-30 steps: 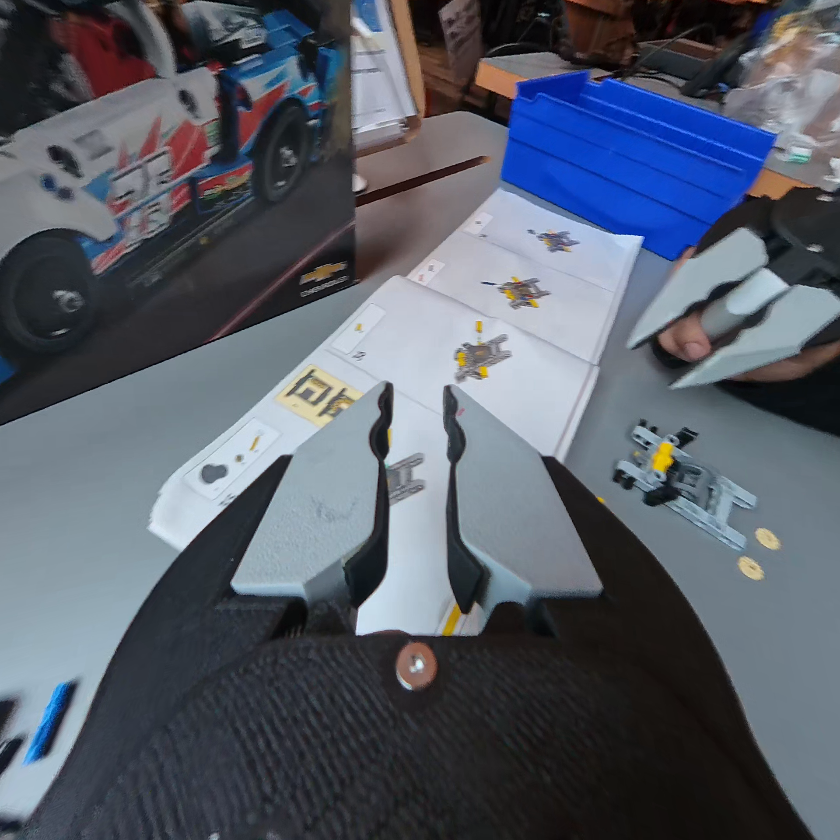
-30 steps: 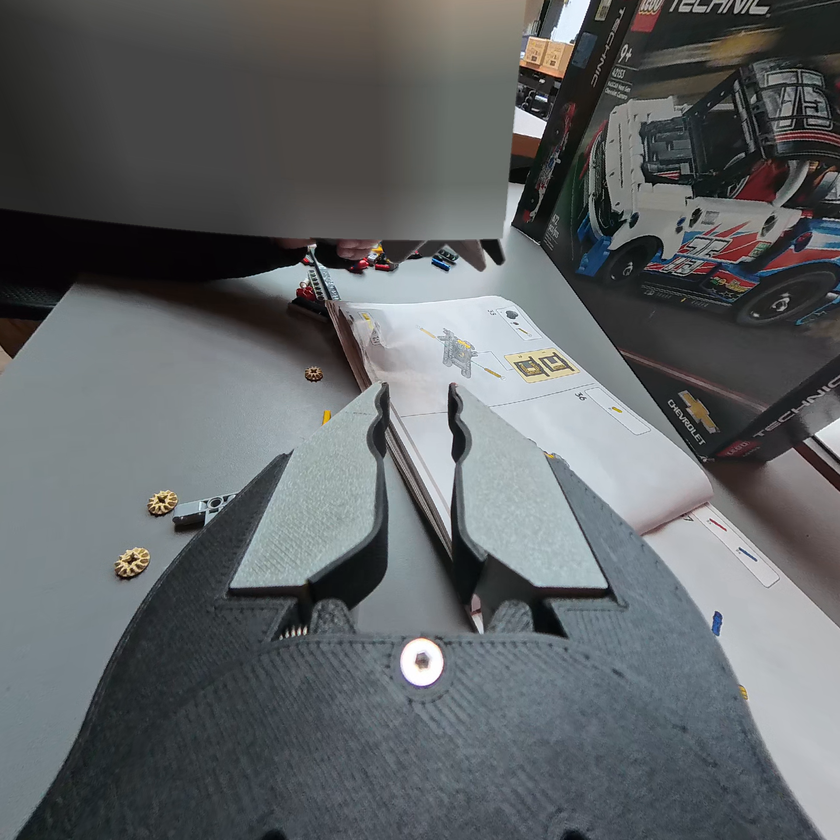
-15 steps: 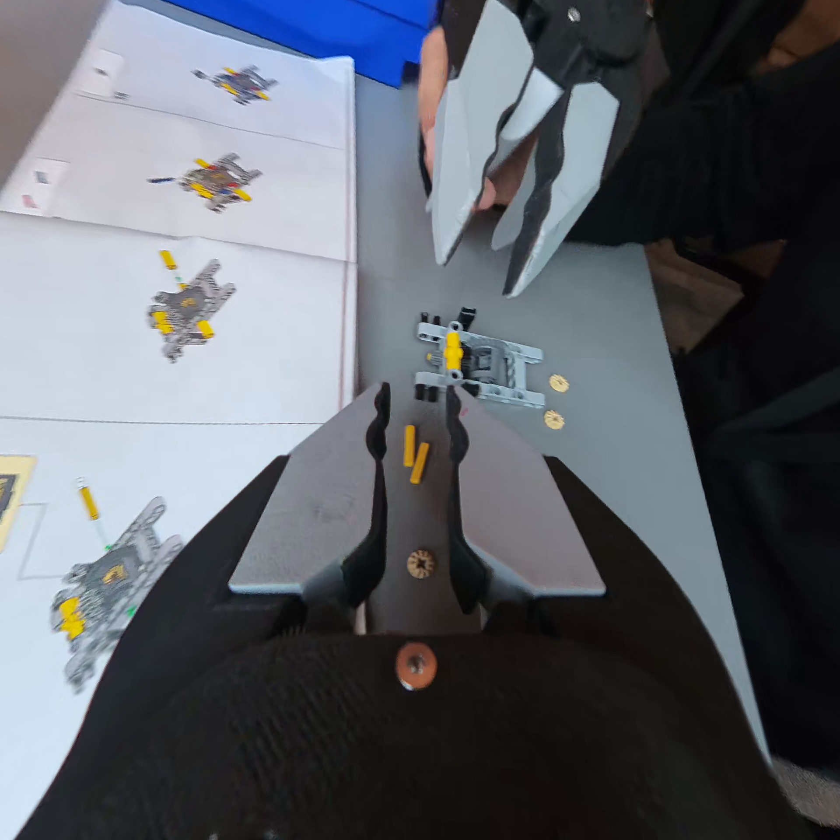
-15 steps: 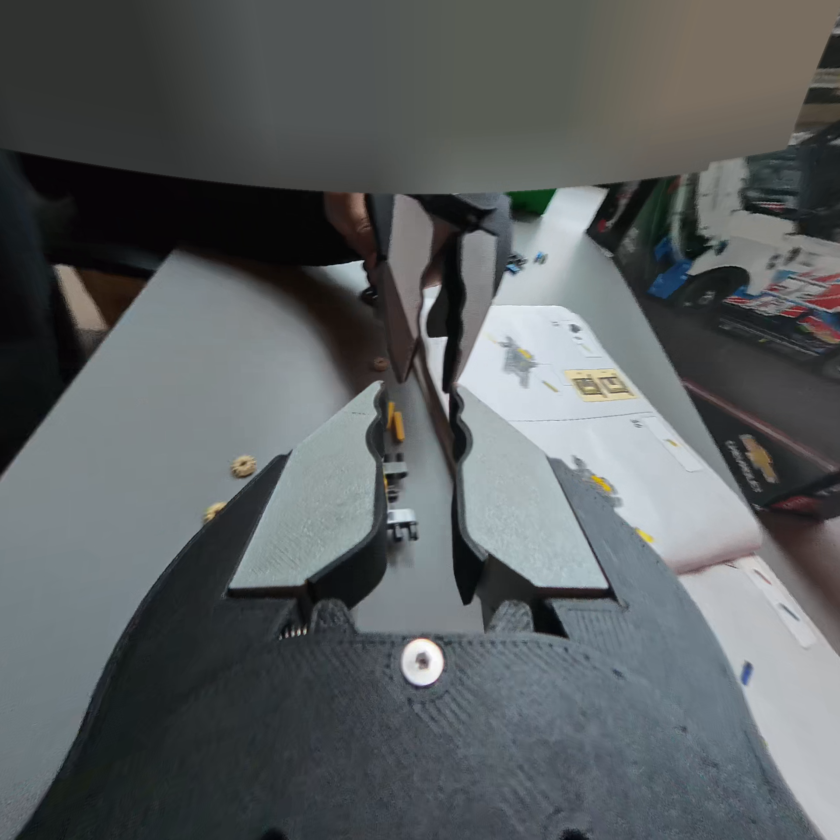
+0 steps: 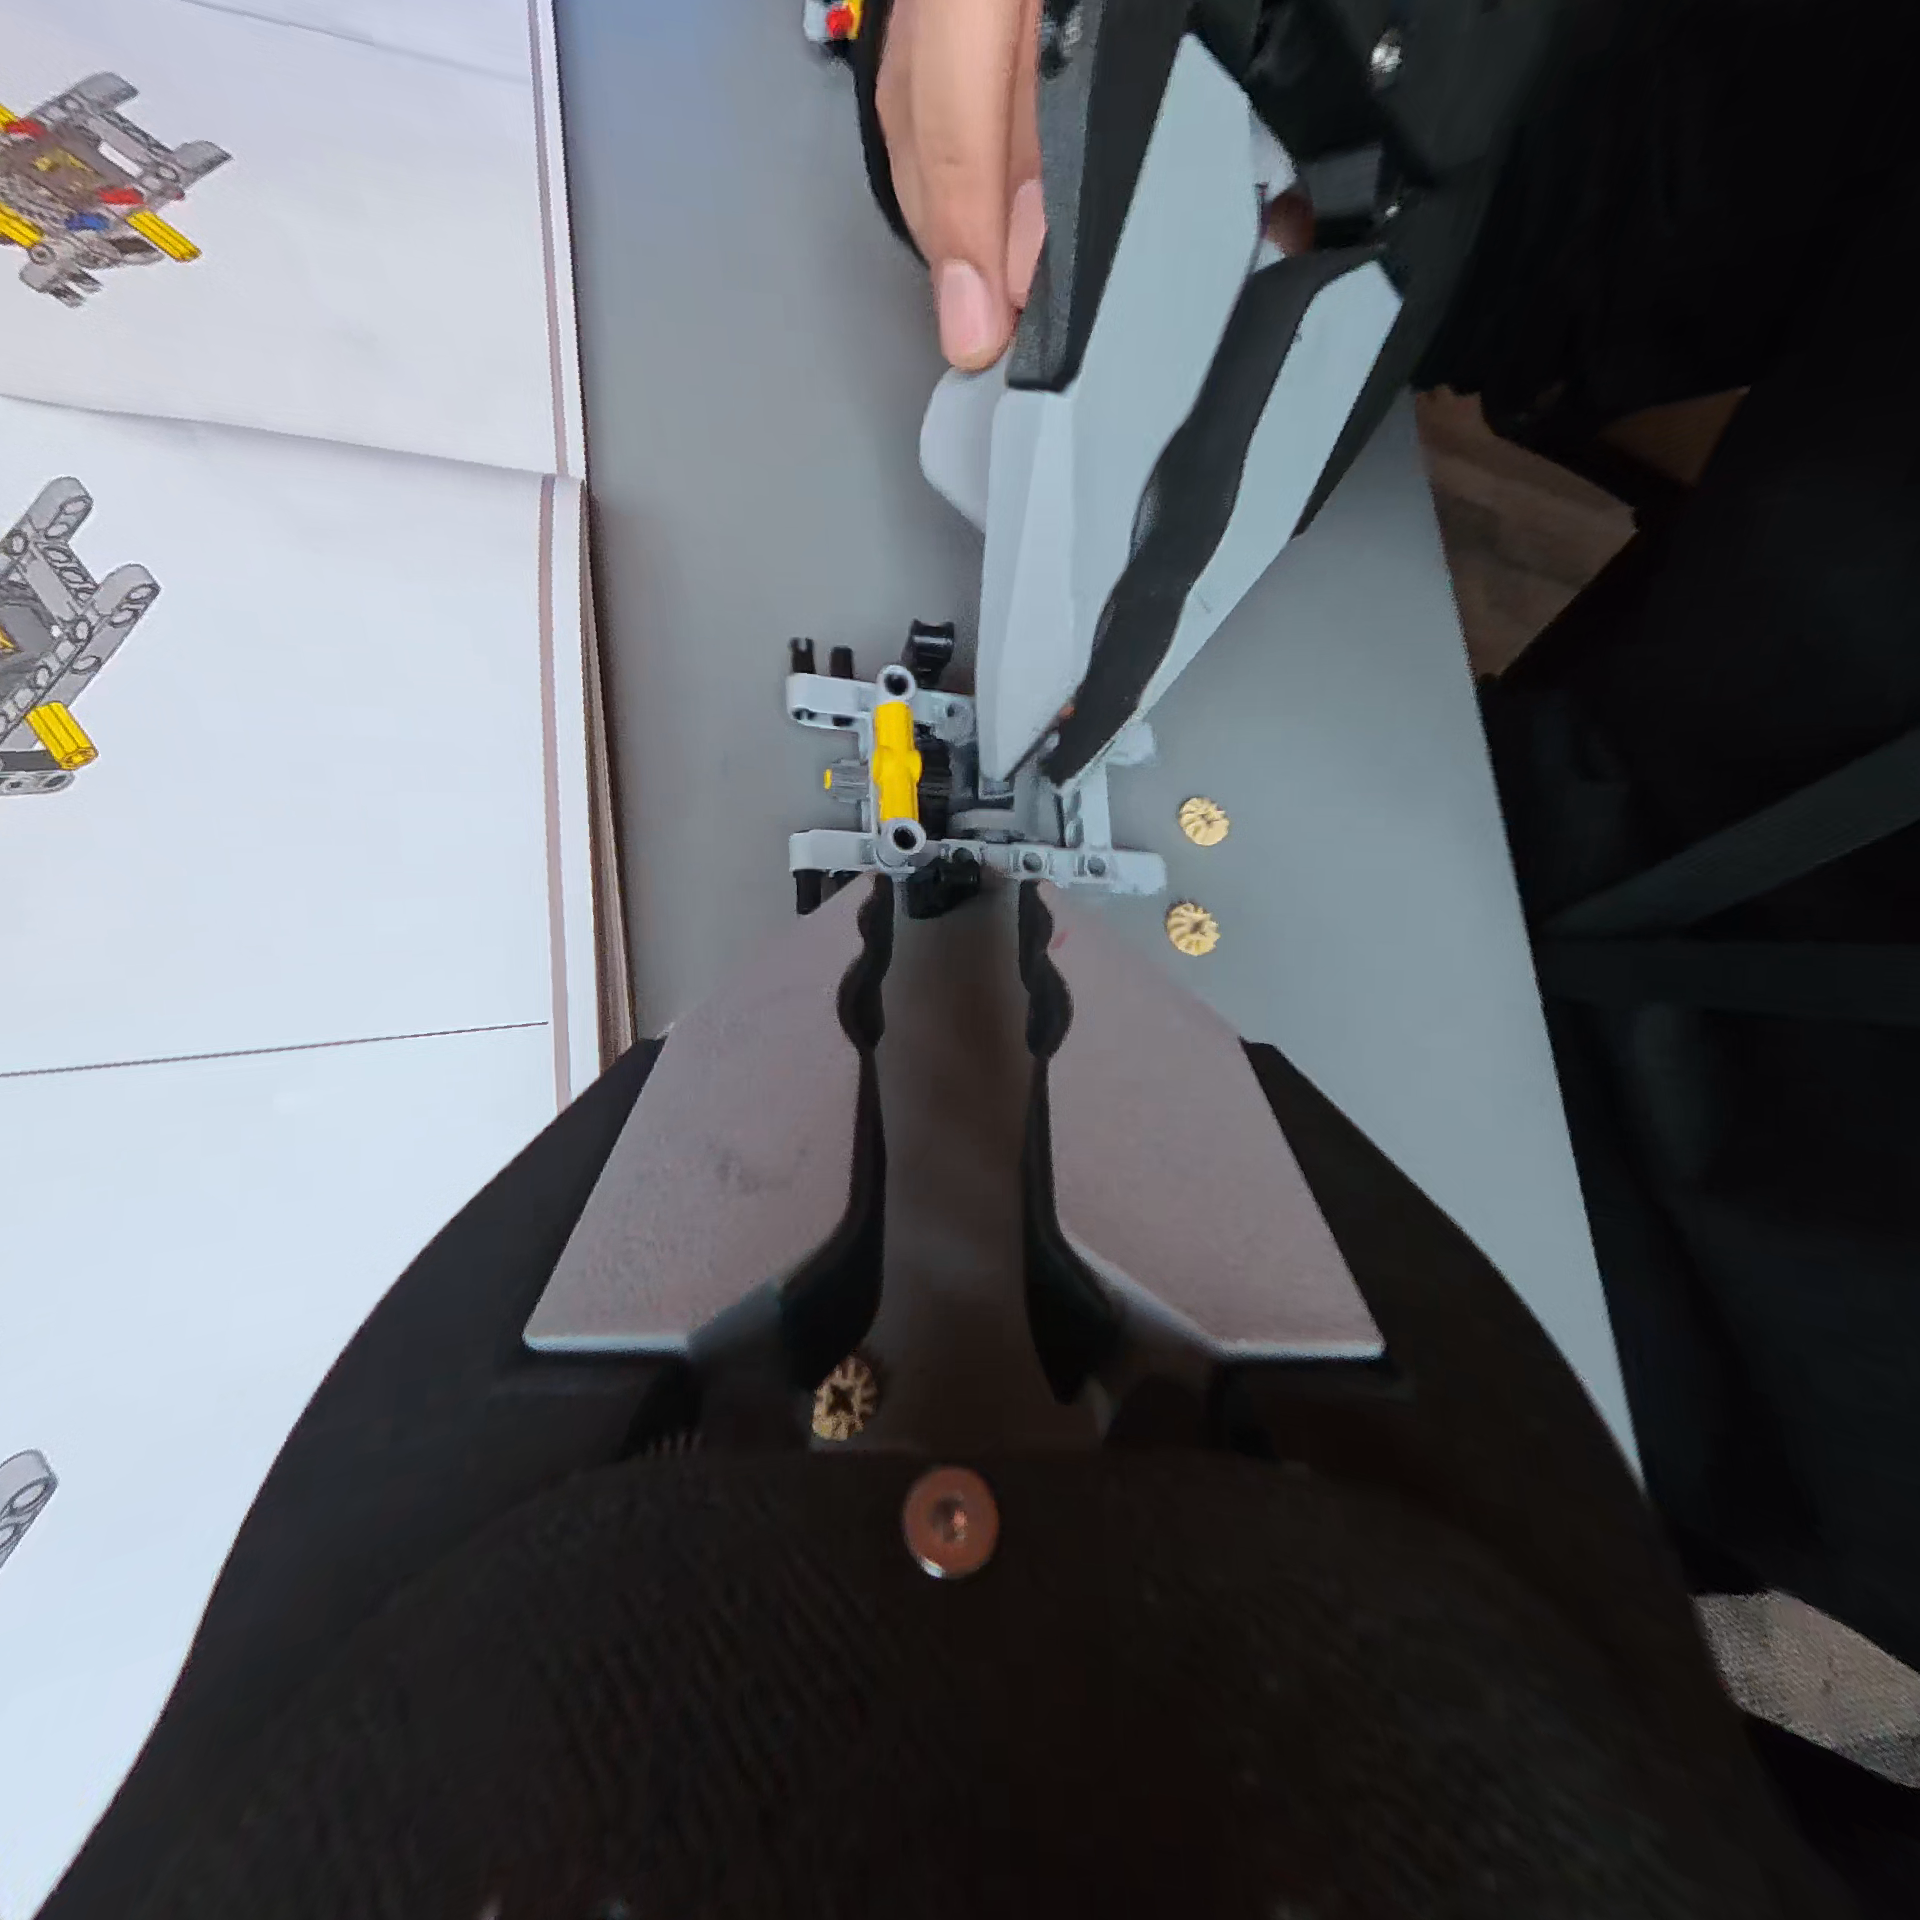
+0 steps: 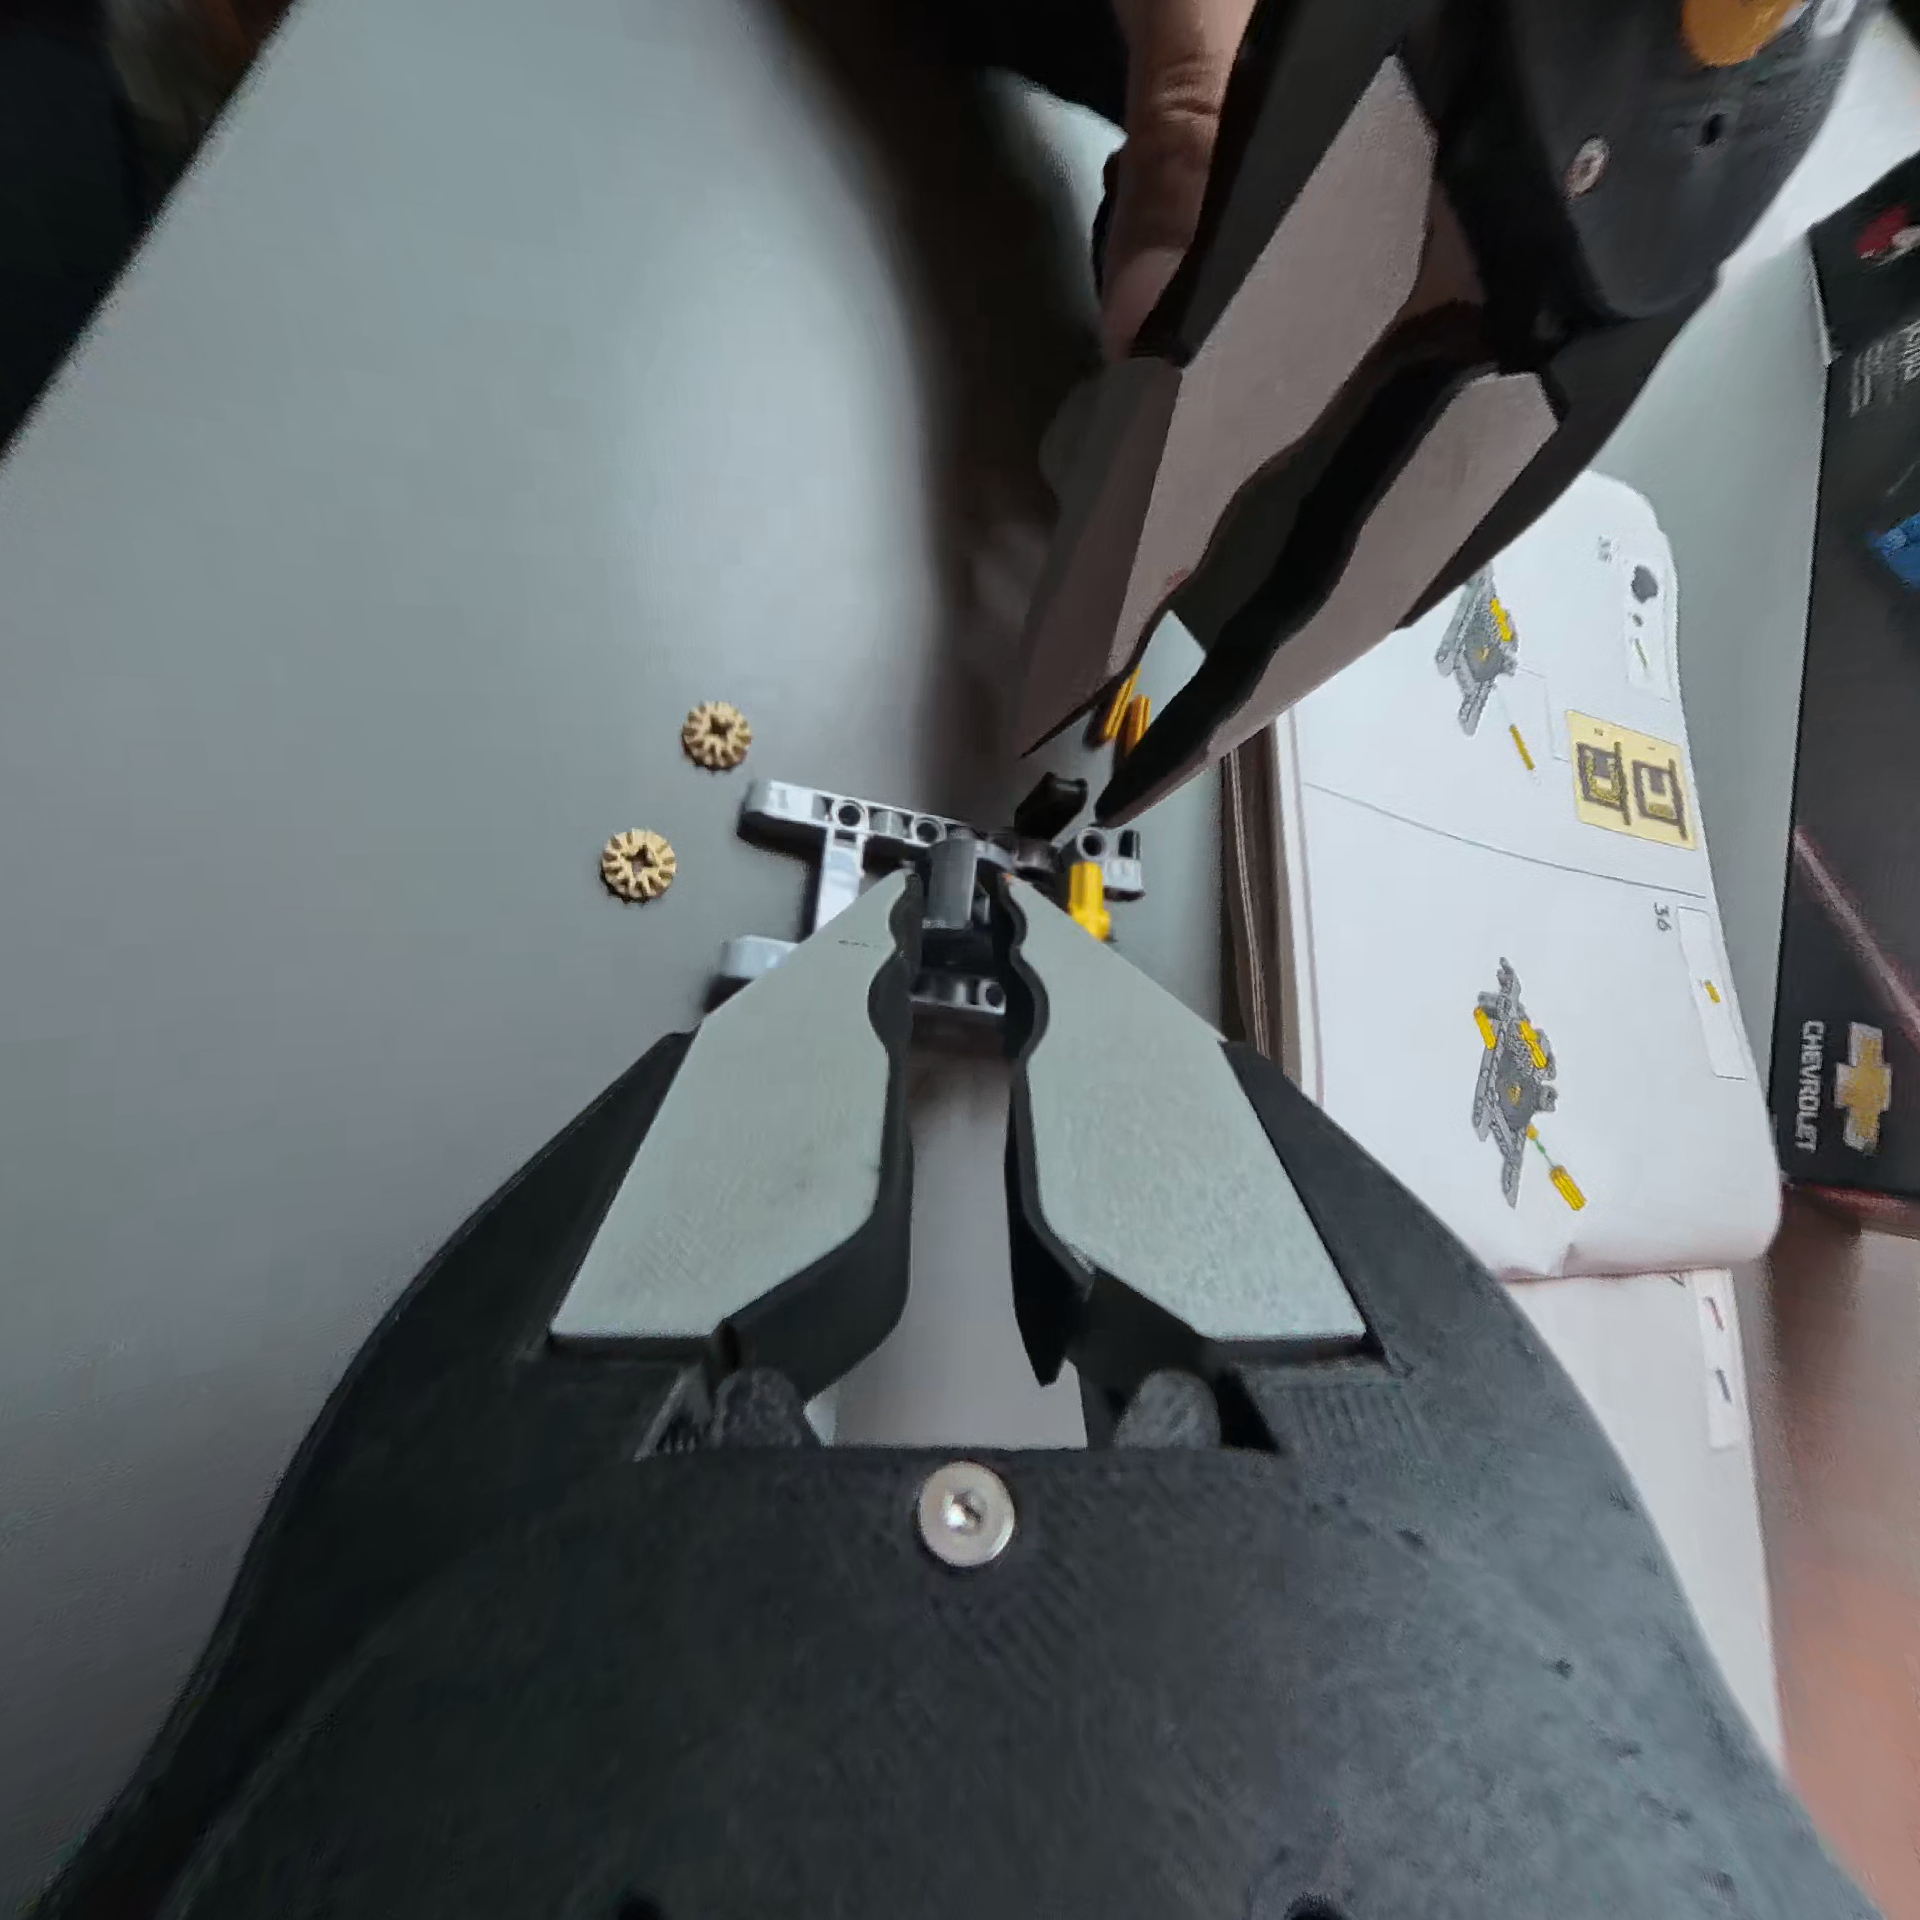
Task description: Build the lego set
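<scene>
Assembly position: the grey lego frame [image 5: 971, 805] lies flat on the grey table [image 5: 1299, 644], just beside the edge of the open instruction booklet [image 5: 281, 644].
Long axis: in the left wrist view the two long beams of the frame run across the picture, crosswise to the fingers of the left gripper [image 5: 951, 914].
Direction from the left tongs: the frame is directly ahead of the tips, which are at its near beam; contact cannot be confirmed.
Left tongs state: the jaws are held apart, with only table seen between them; nothing is gripped.
Right tongs state: the right gripper [image 6: 961, 914] comes from the opposite side, and its tips are placed around a dark central part of the frame; whether they are pressed on it cannot be told.
Nearer hand: the right one is judged nearer, being already at the middle of the frame.
Loose parts: two tan gears [image 5: 1203, 823] lie near the frame end, a third [image 5: 847, 1400] lies under the left tongs, and yellow pins [image 6: 1127, 712] are seen behind the frame.
Writing: a car-maker emblem and lettering are visible on the black set box [image 6: 1849, 935], and step numbers on the booklet; they are not reproduced here.
</scene>
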`<move>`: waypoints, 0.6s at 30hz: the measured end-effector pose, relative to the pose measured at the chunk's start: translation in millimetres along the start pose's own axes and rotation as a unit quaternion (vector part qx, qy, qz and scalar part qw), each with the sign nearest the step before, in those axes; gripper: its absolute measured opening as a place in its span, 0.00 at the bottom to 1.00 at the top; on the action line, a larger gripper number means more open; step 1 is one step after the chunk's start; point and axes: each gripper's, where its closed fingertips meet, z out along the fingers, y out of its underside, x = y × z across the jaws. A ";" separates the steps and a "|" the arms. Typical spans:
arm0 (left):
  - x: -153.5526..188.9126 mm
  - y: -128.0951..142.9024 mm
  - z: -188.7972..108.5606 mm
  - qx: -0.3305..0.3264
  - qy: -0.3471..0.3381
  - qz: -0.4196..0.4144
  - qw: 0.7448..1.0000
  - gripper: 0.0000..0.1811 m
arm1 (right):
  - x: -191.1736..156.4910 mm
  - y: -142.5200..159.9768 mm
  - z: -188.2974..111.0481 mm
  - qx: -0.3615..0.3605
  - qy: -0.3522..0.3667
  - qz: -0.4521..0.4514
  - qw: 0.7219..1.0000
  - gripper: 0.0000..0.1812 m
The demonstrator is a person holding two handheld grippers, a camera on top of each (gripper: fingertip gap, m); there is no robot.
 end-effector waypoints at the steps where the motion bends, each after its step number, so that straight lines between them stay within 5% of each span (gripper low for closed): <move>1: -2.7 2.0 1.8 -0.008 -0.011 0.001 1.000 0.11 | -0.1 0.8 1.4 -0.008 0.007 -0.011 1.000 0.04; 11: -5.3 1.7 6.3 -0.004 -0.017 -0.018 1.000 0.05 | -2.6 1.2 5.1 -0.091 0.106 -0.223 0.965 0.00; 18: -4.3 -1.6 -0.5 0.006 -0.009 -0.020 1.000 0.06 | 5.1 -4.4 -10.1 -0.026 0.098 -0.147 0.984 0.03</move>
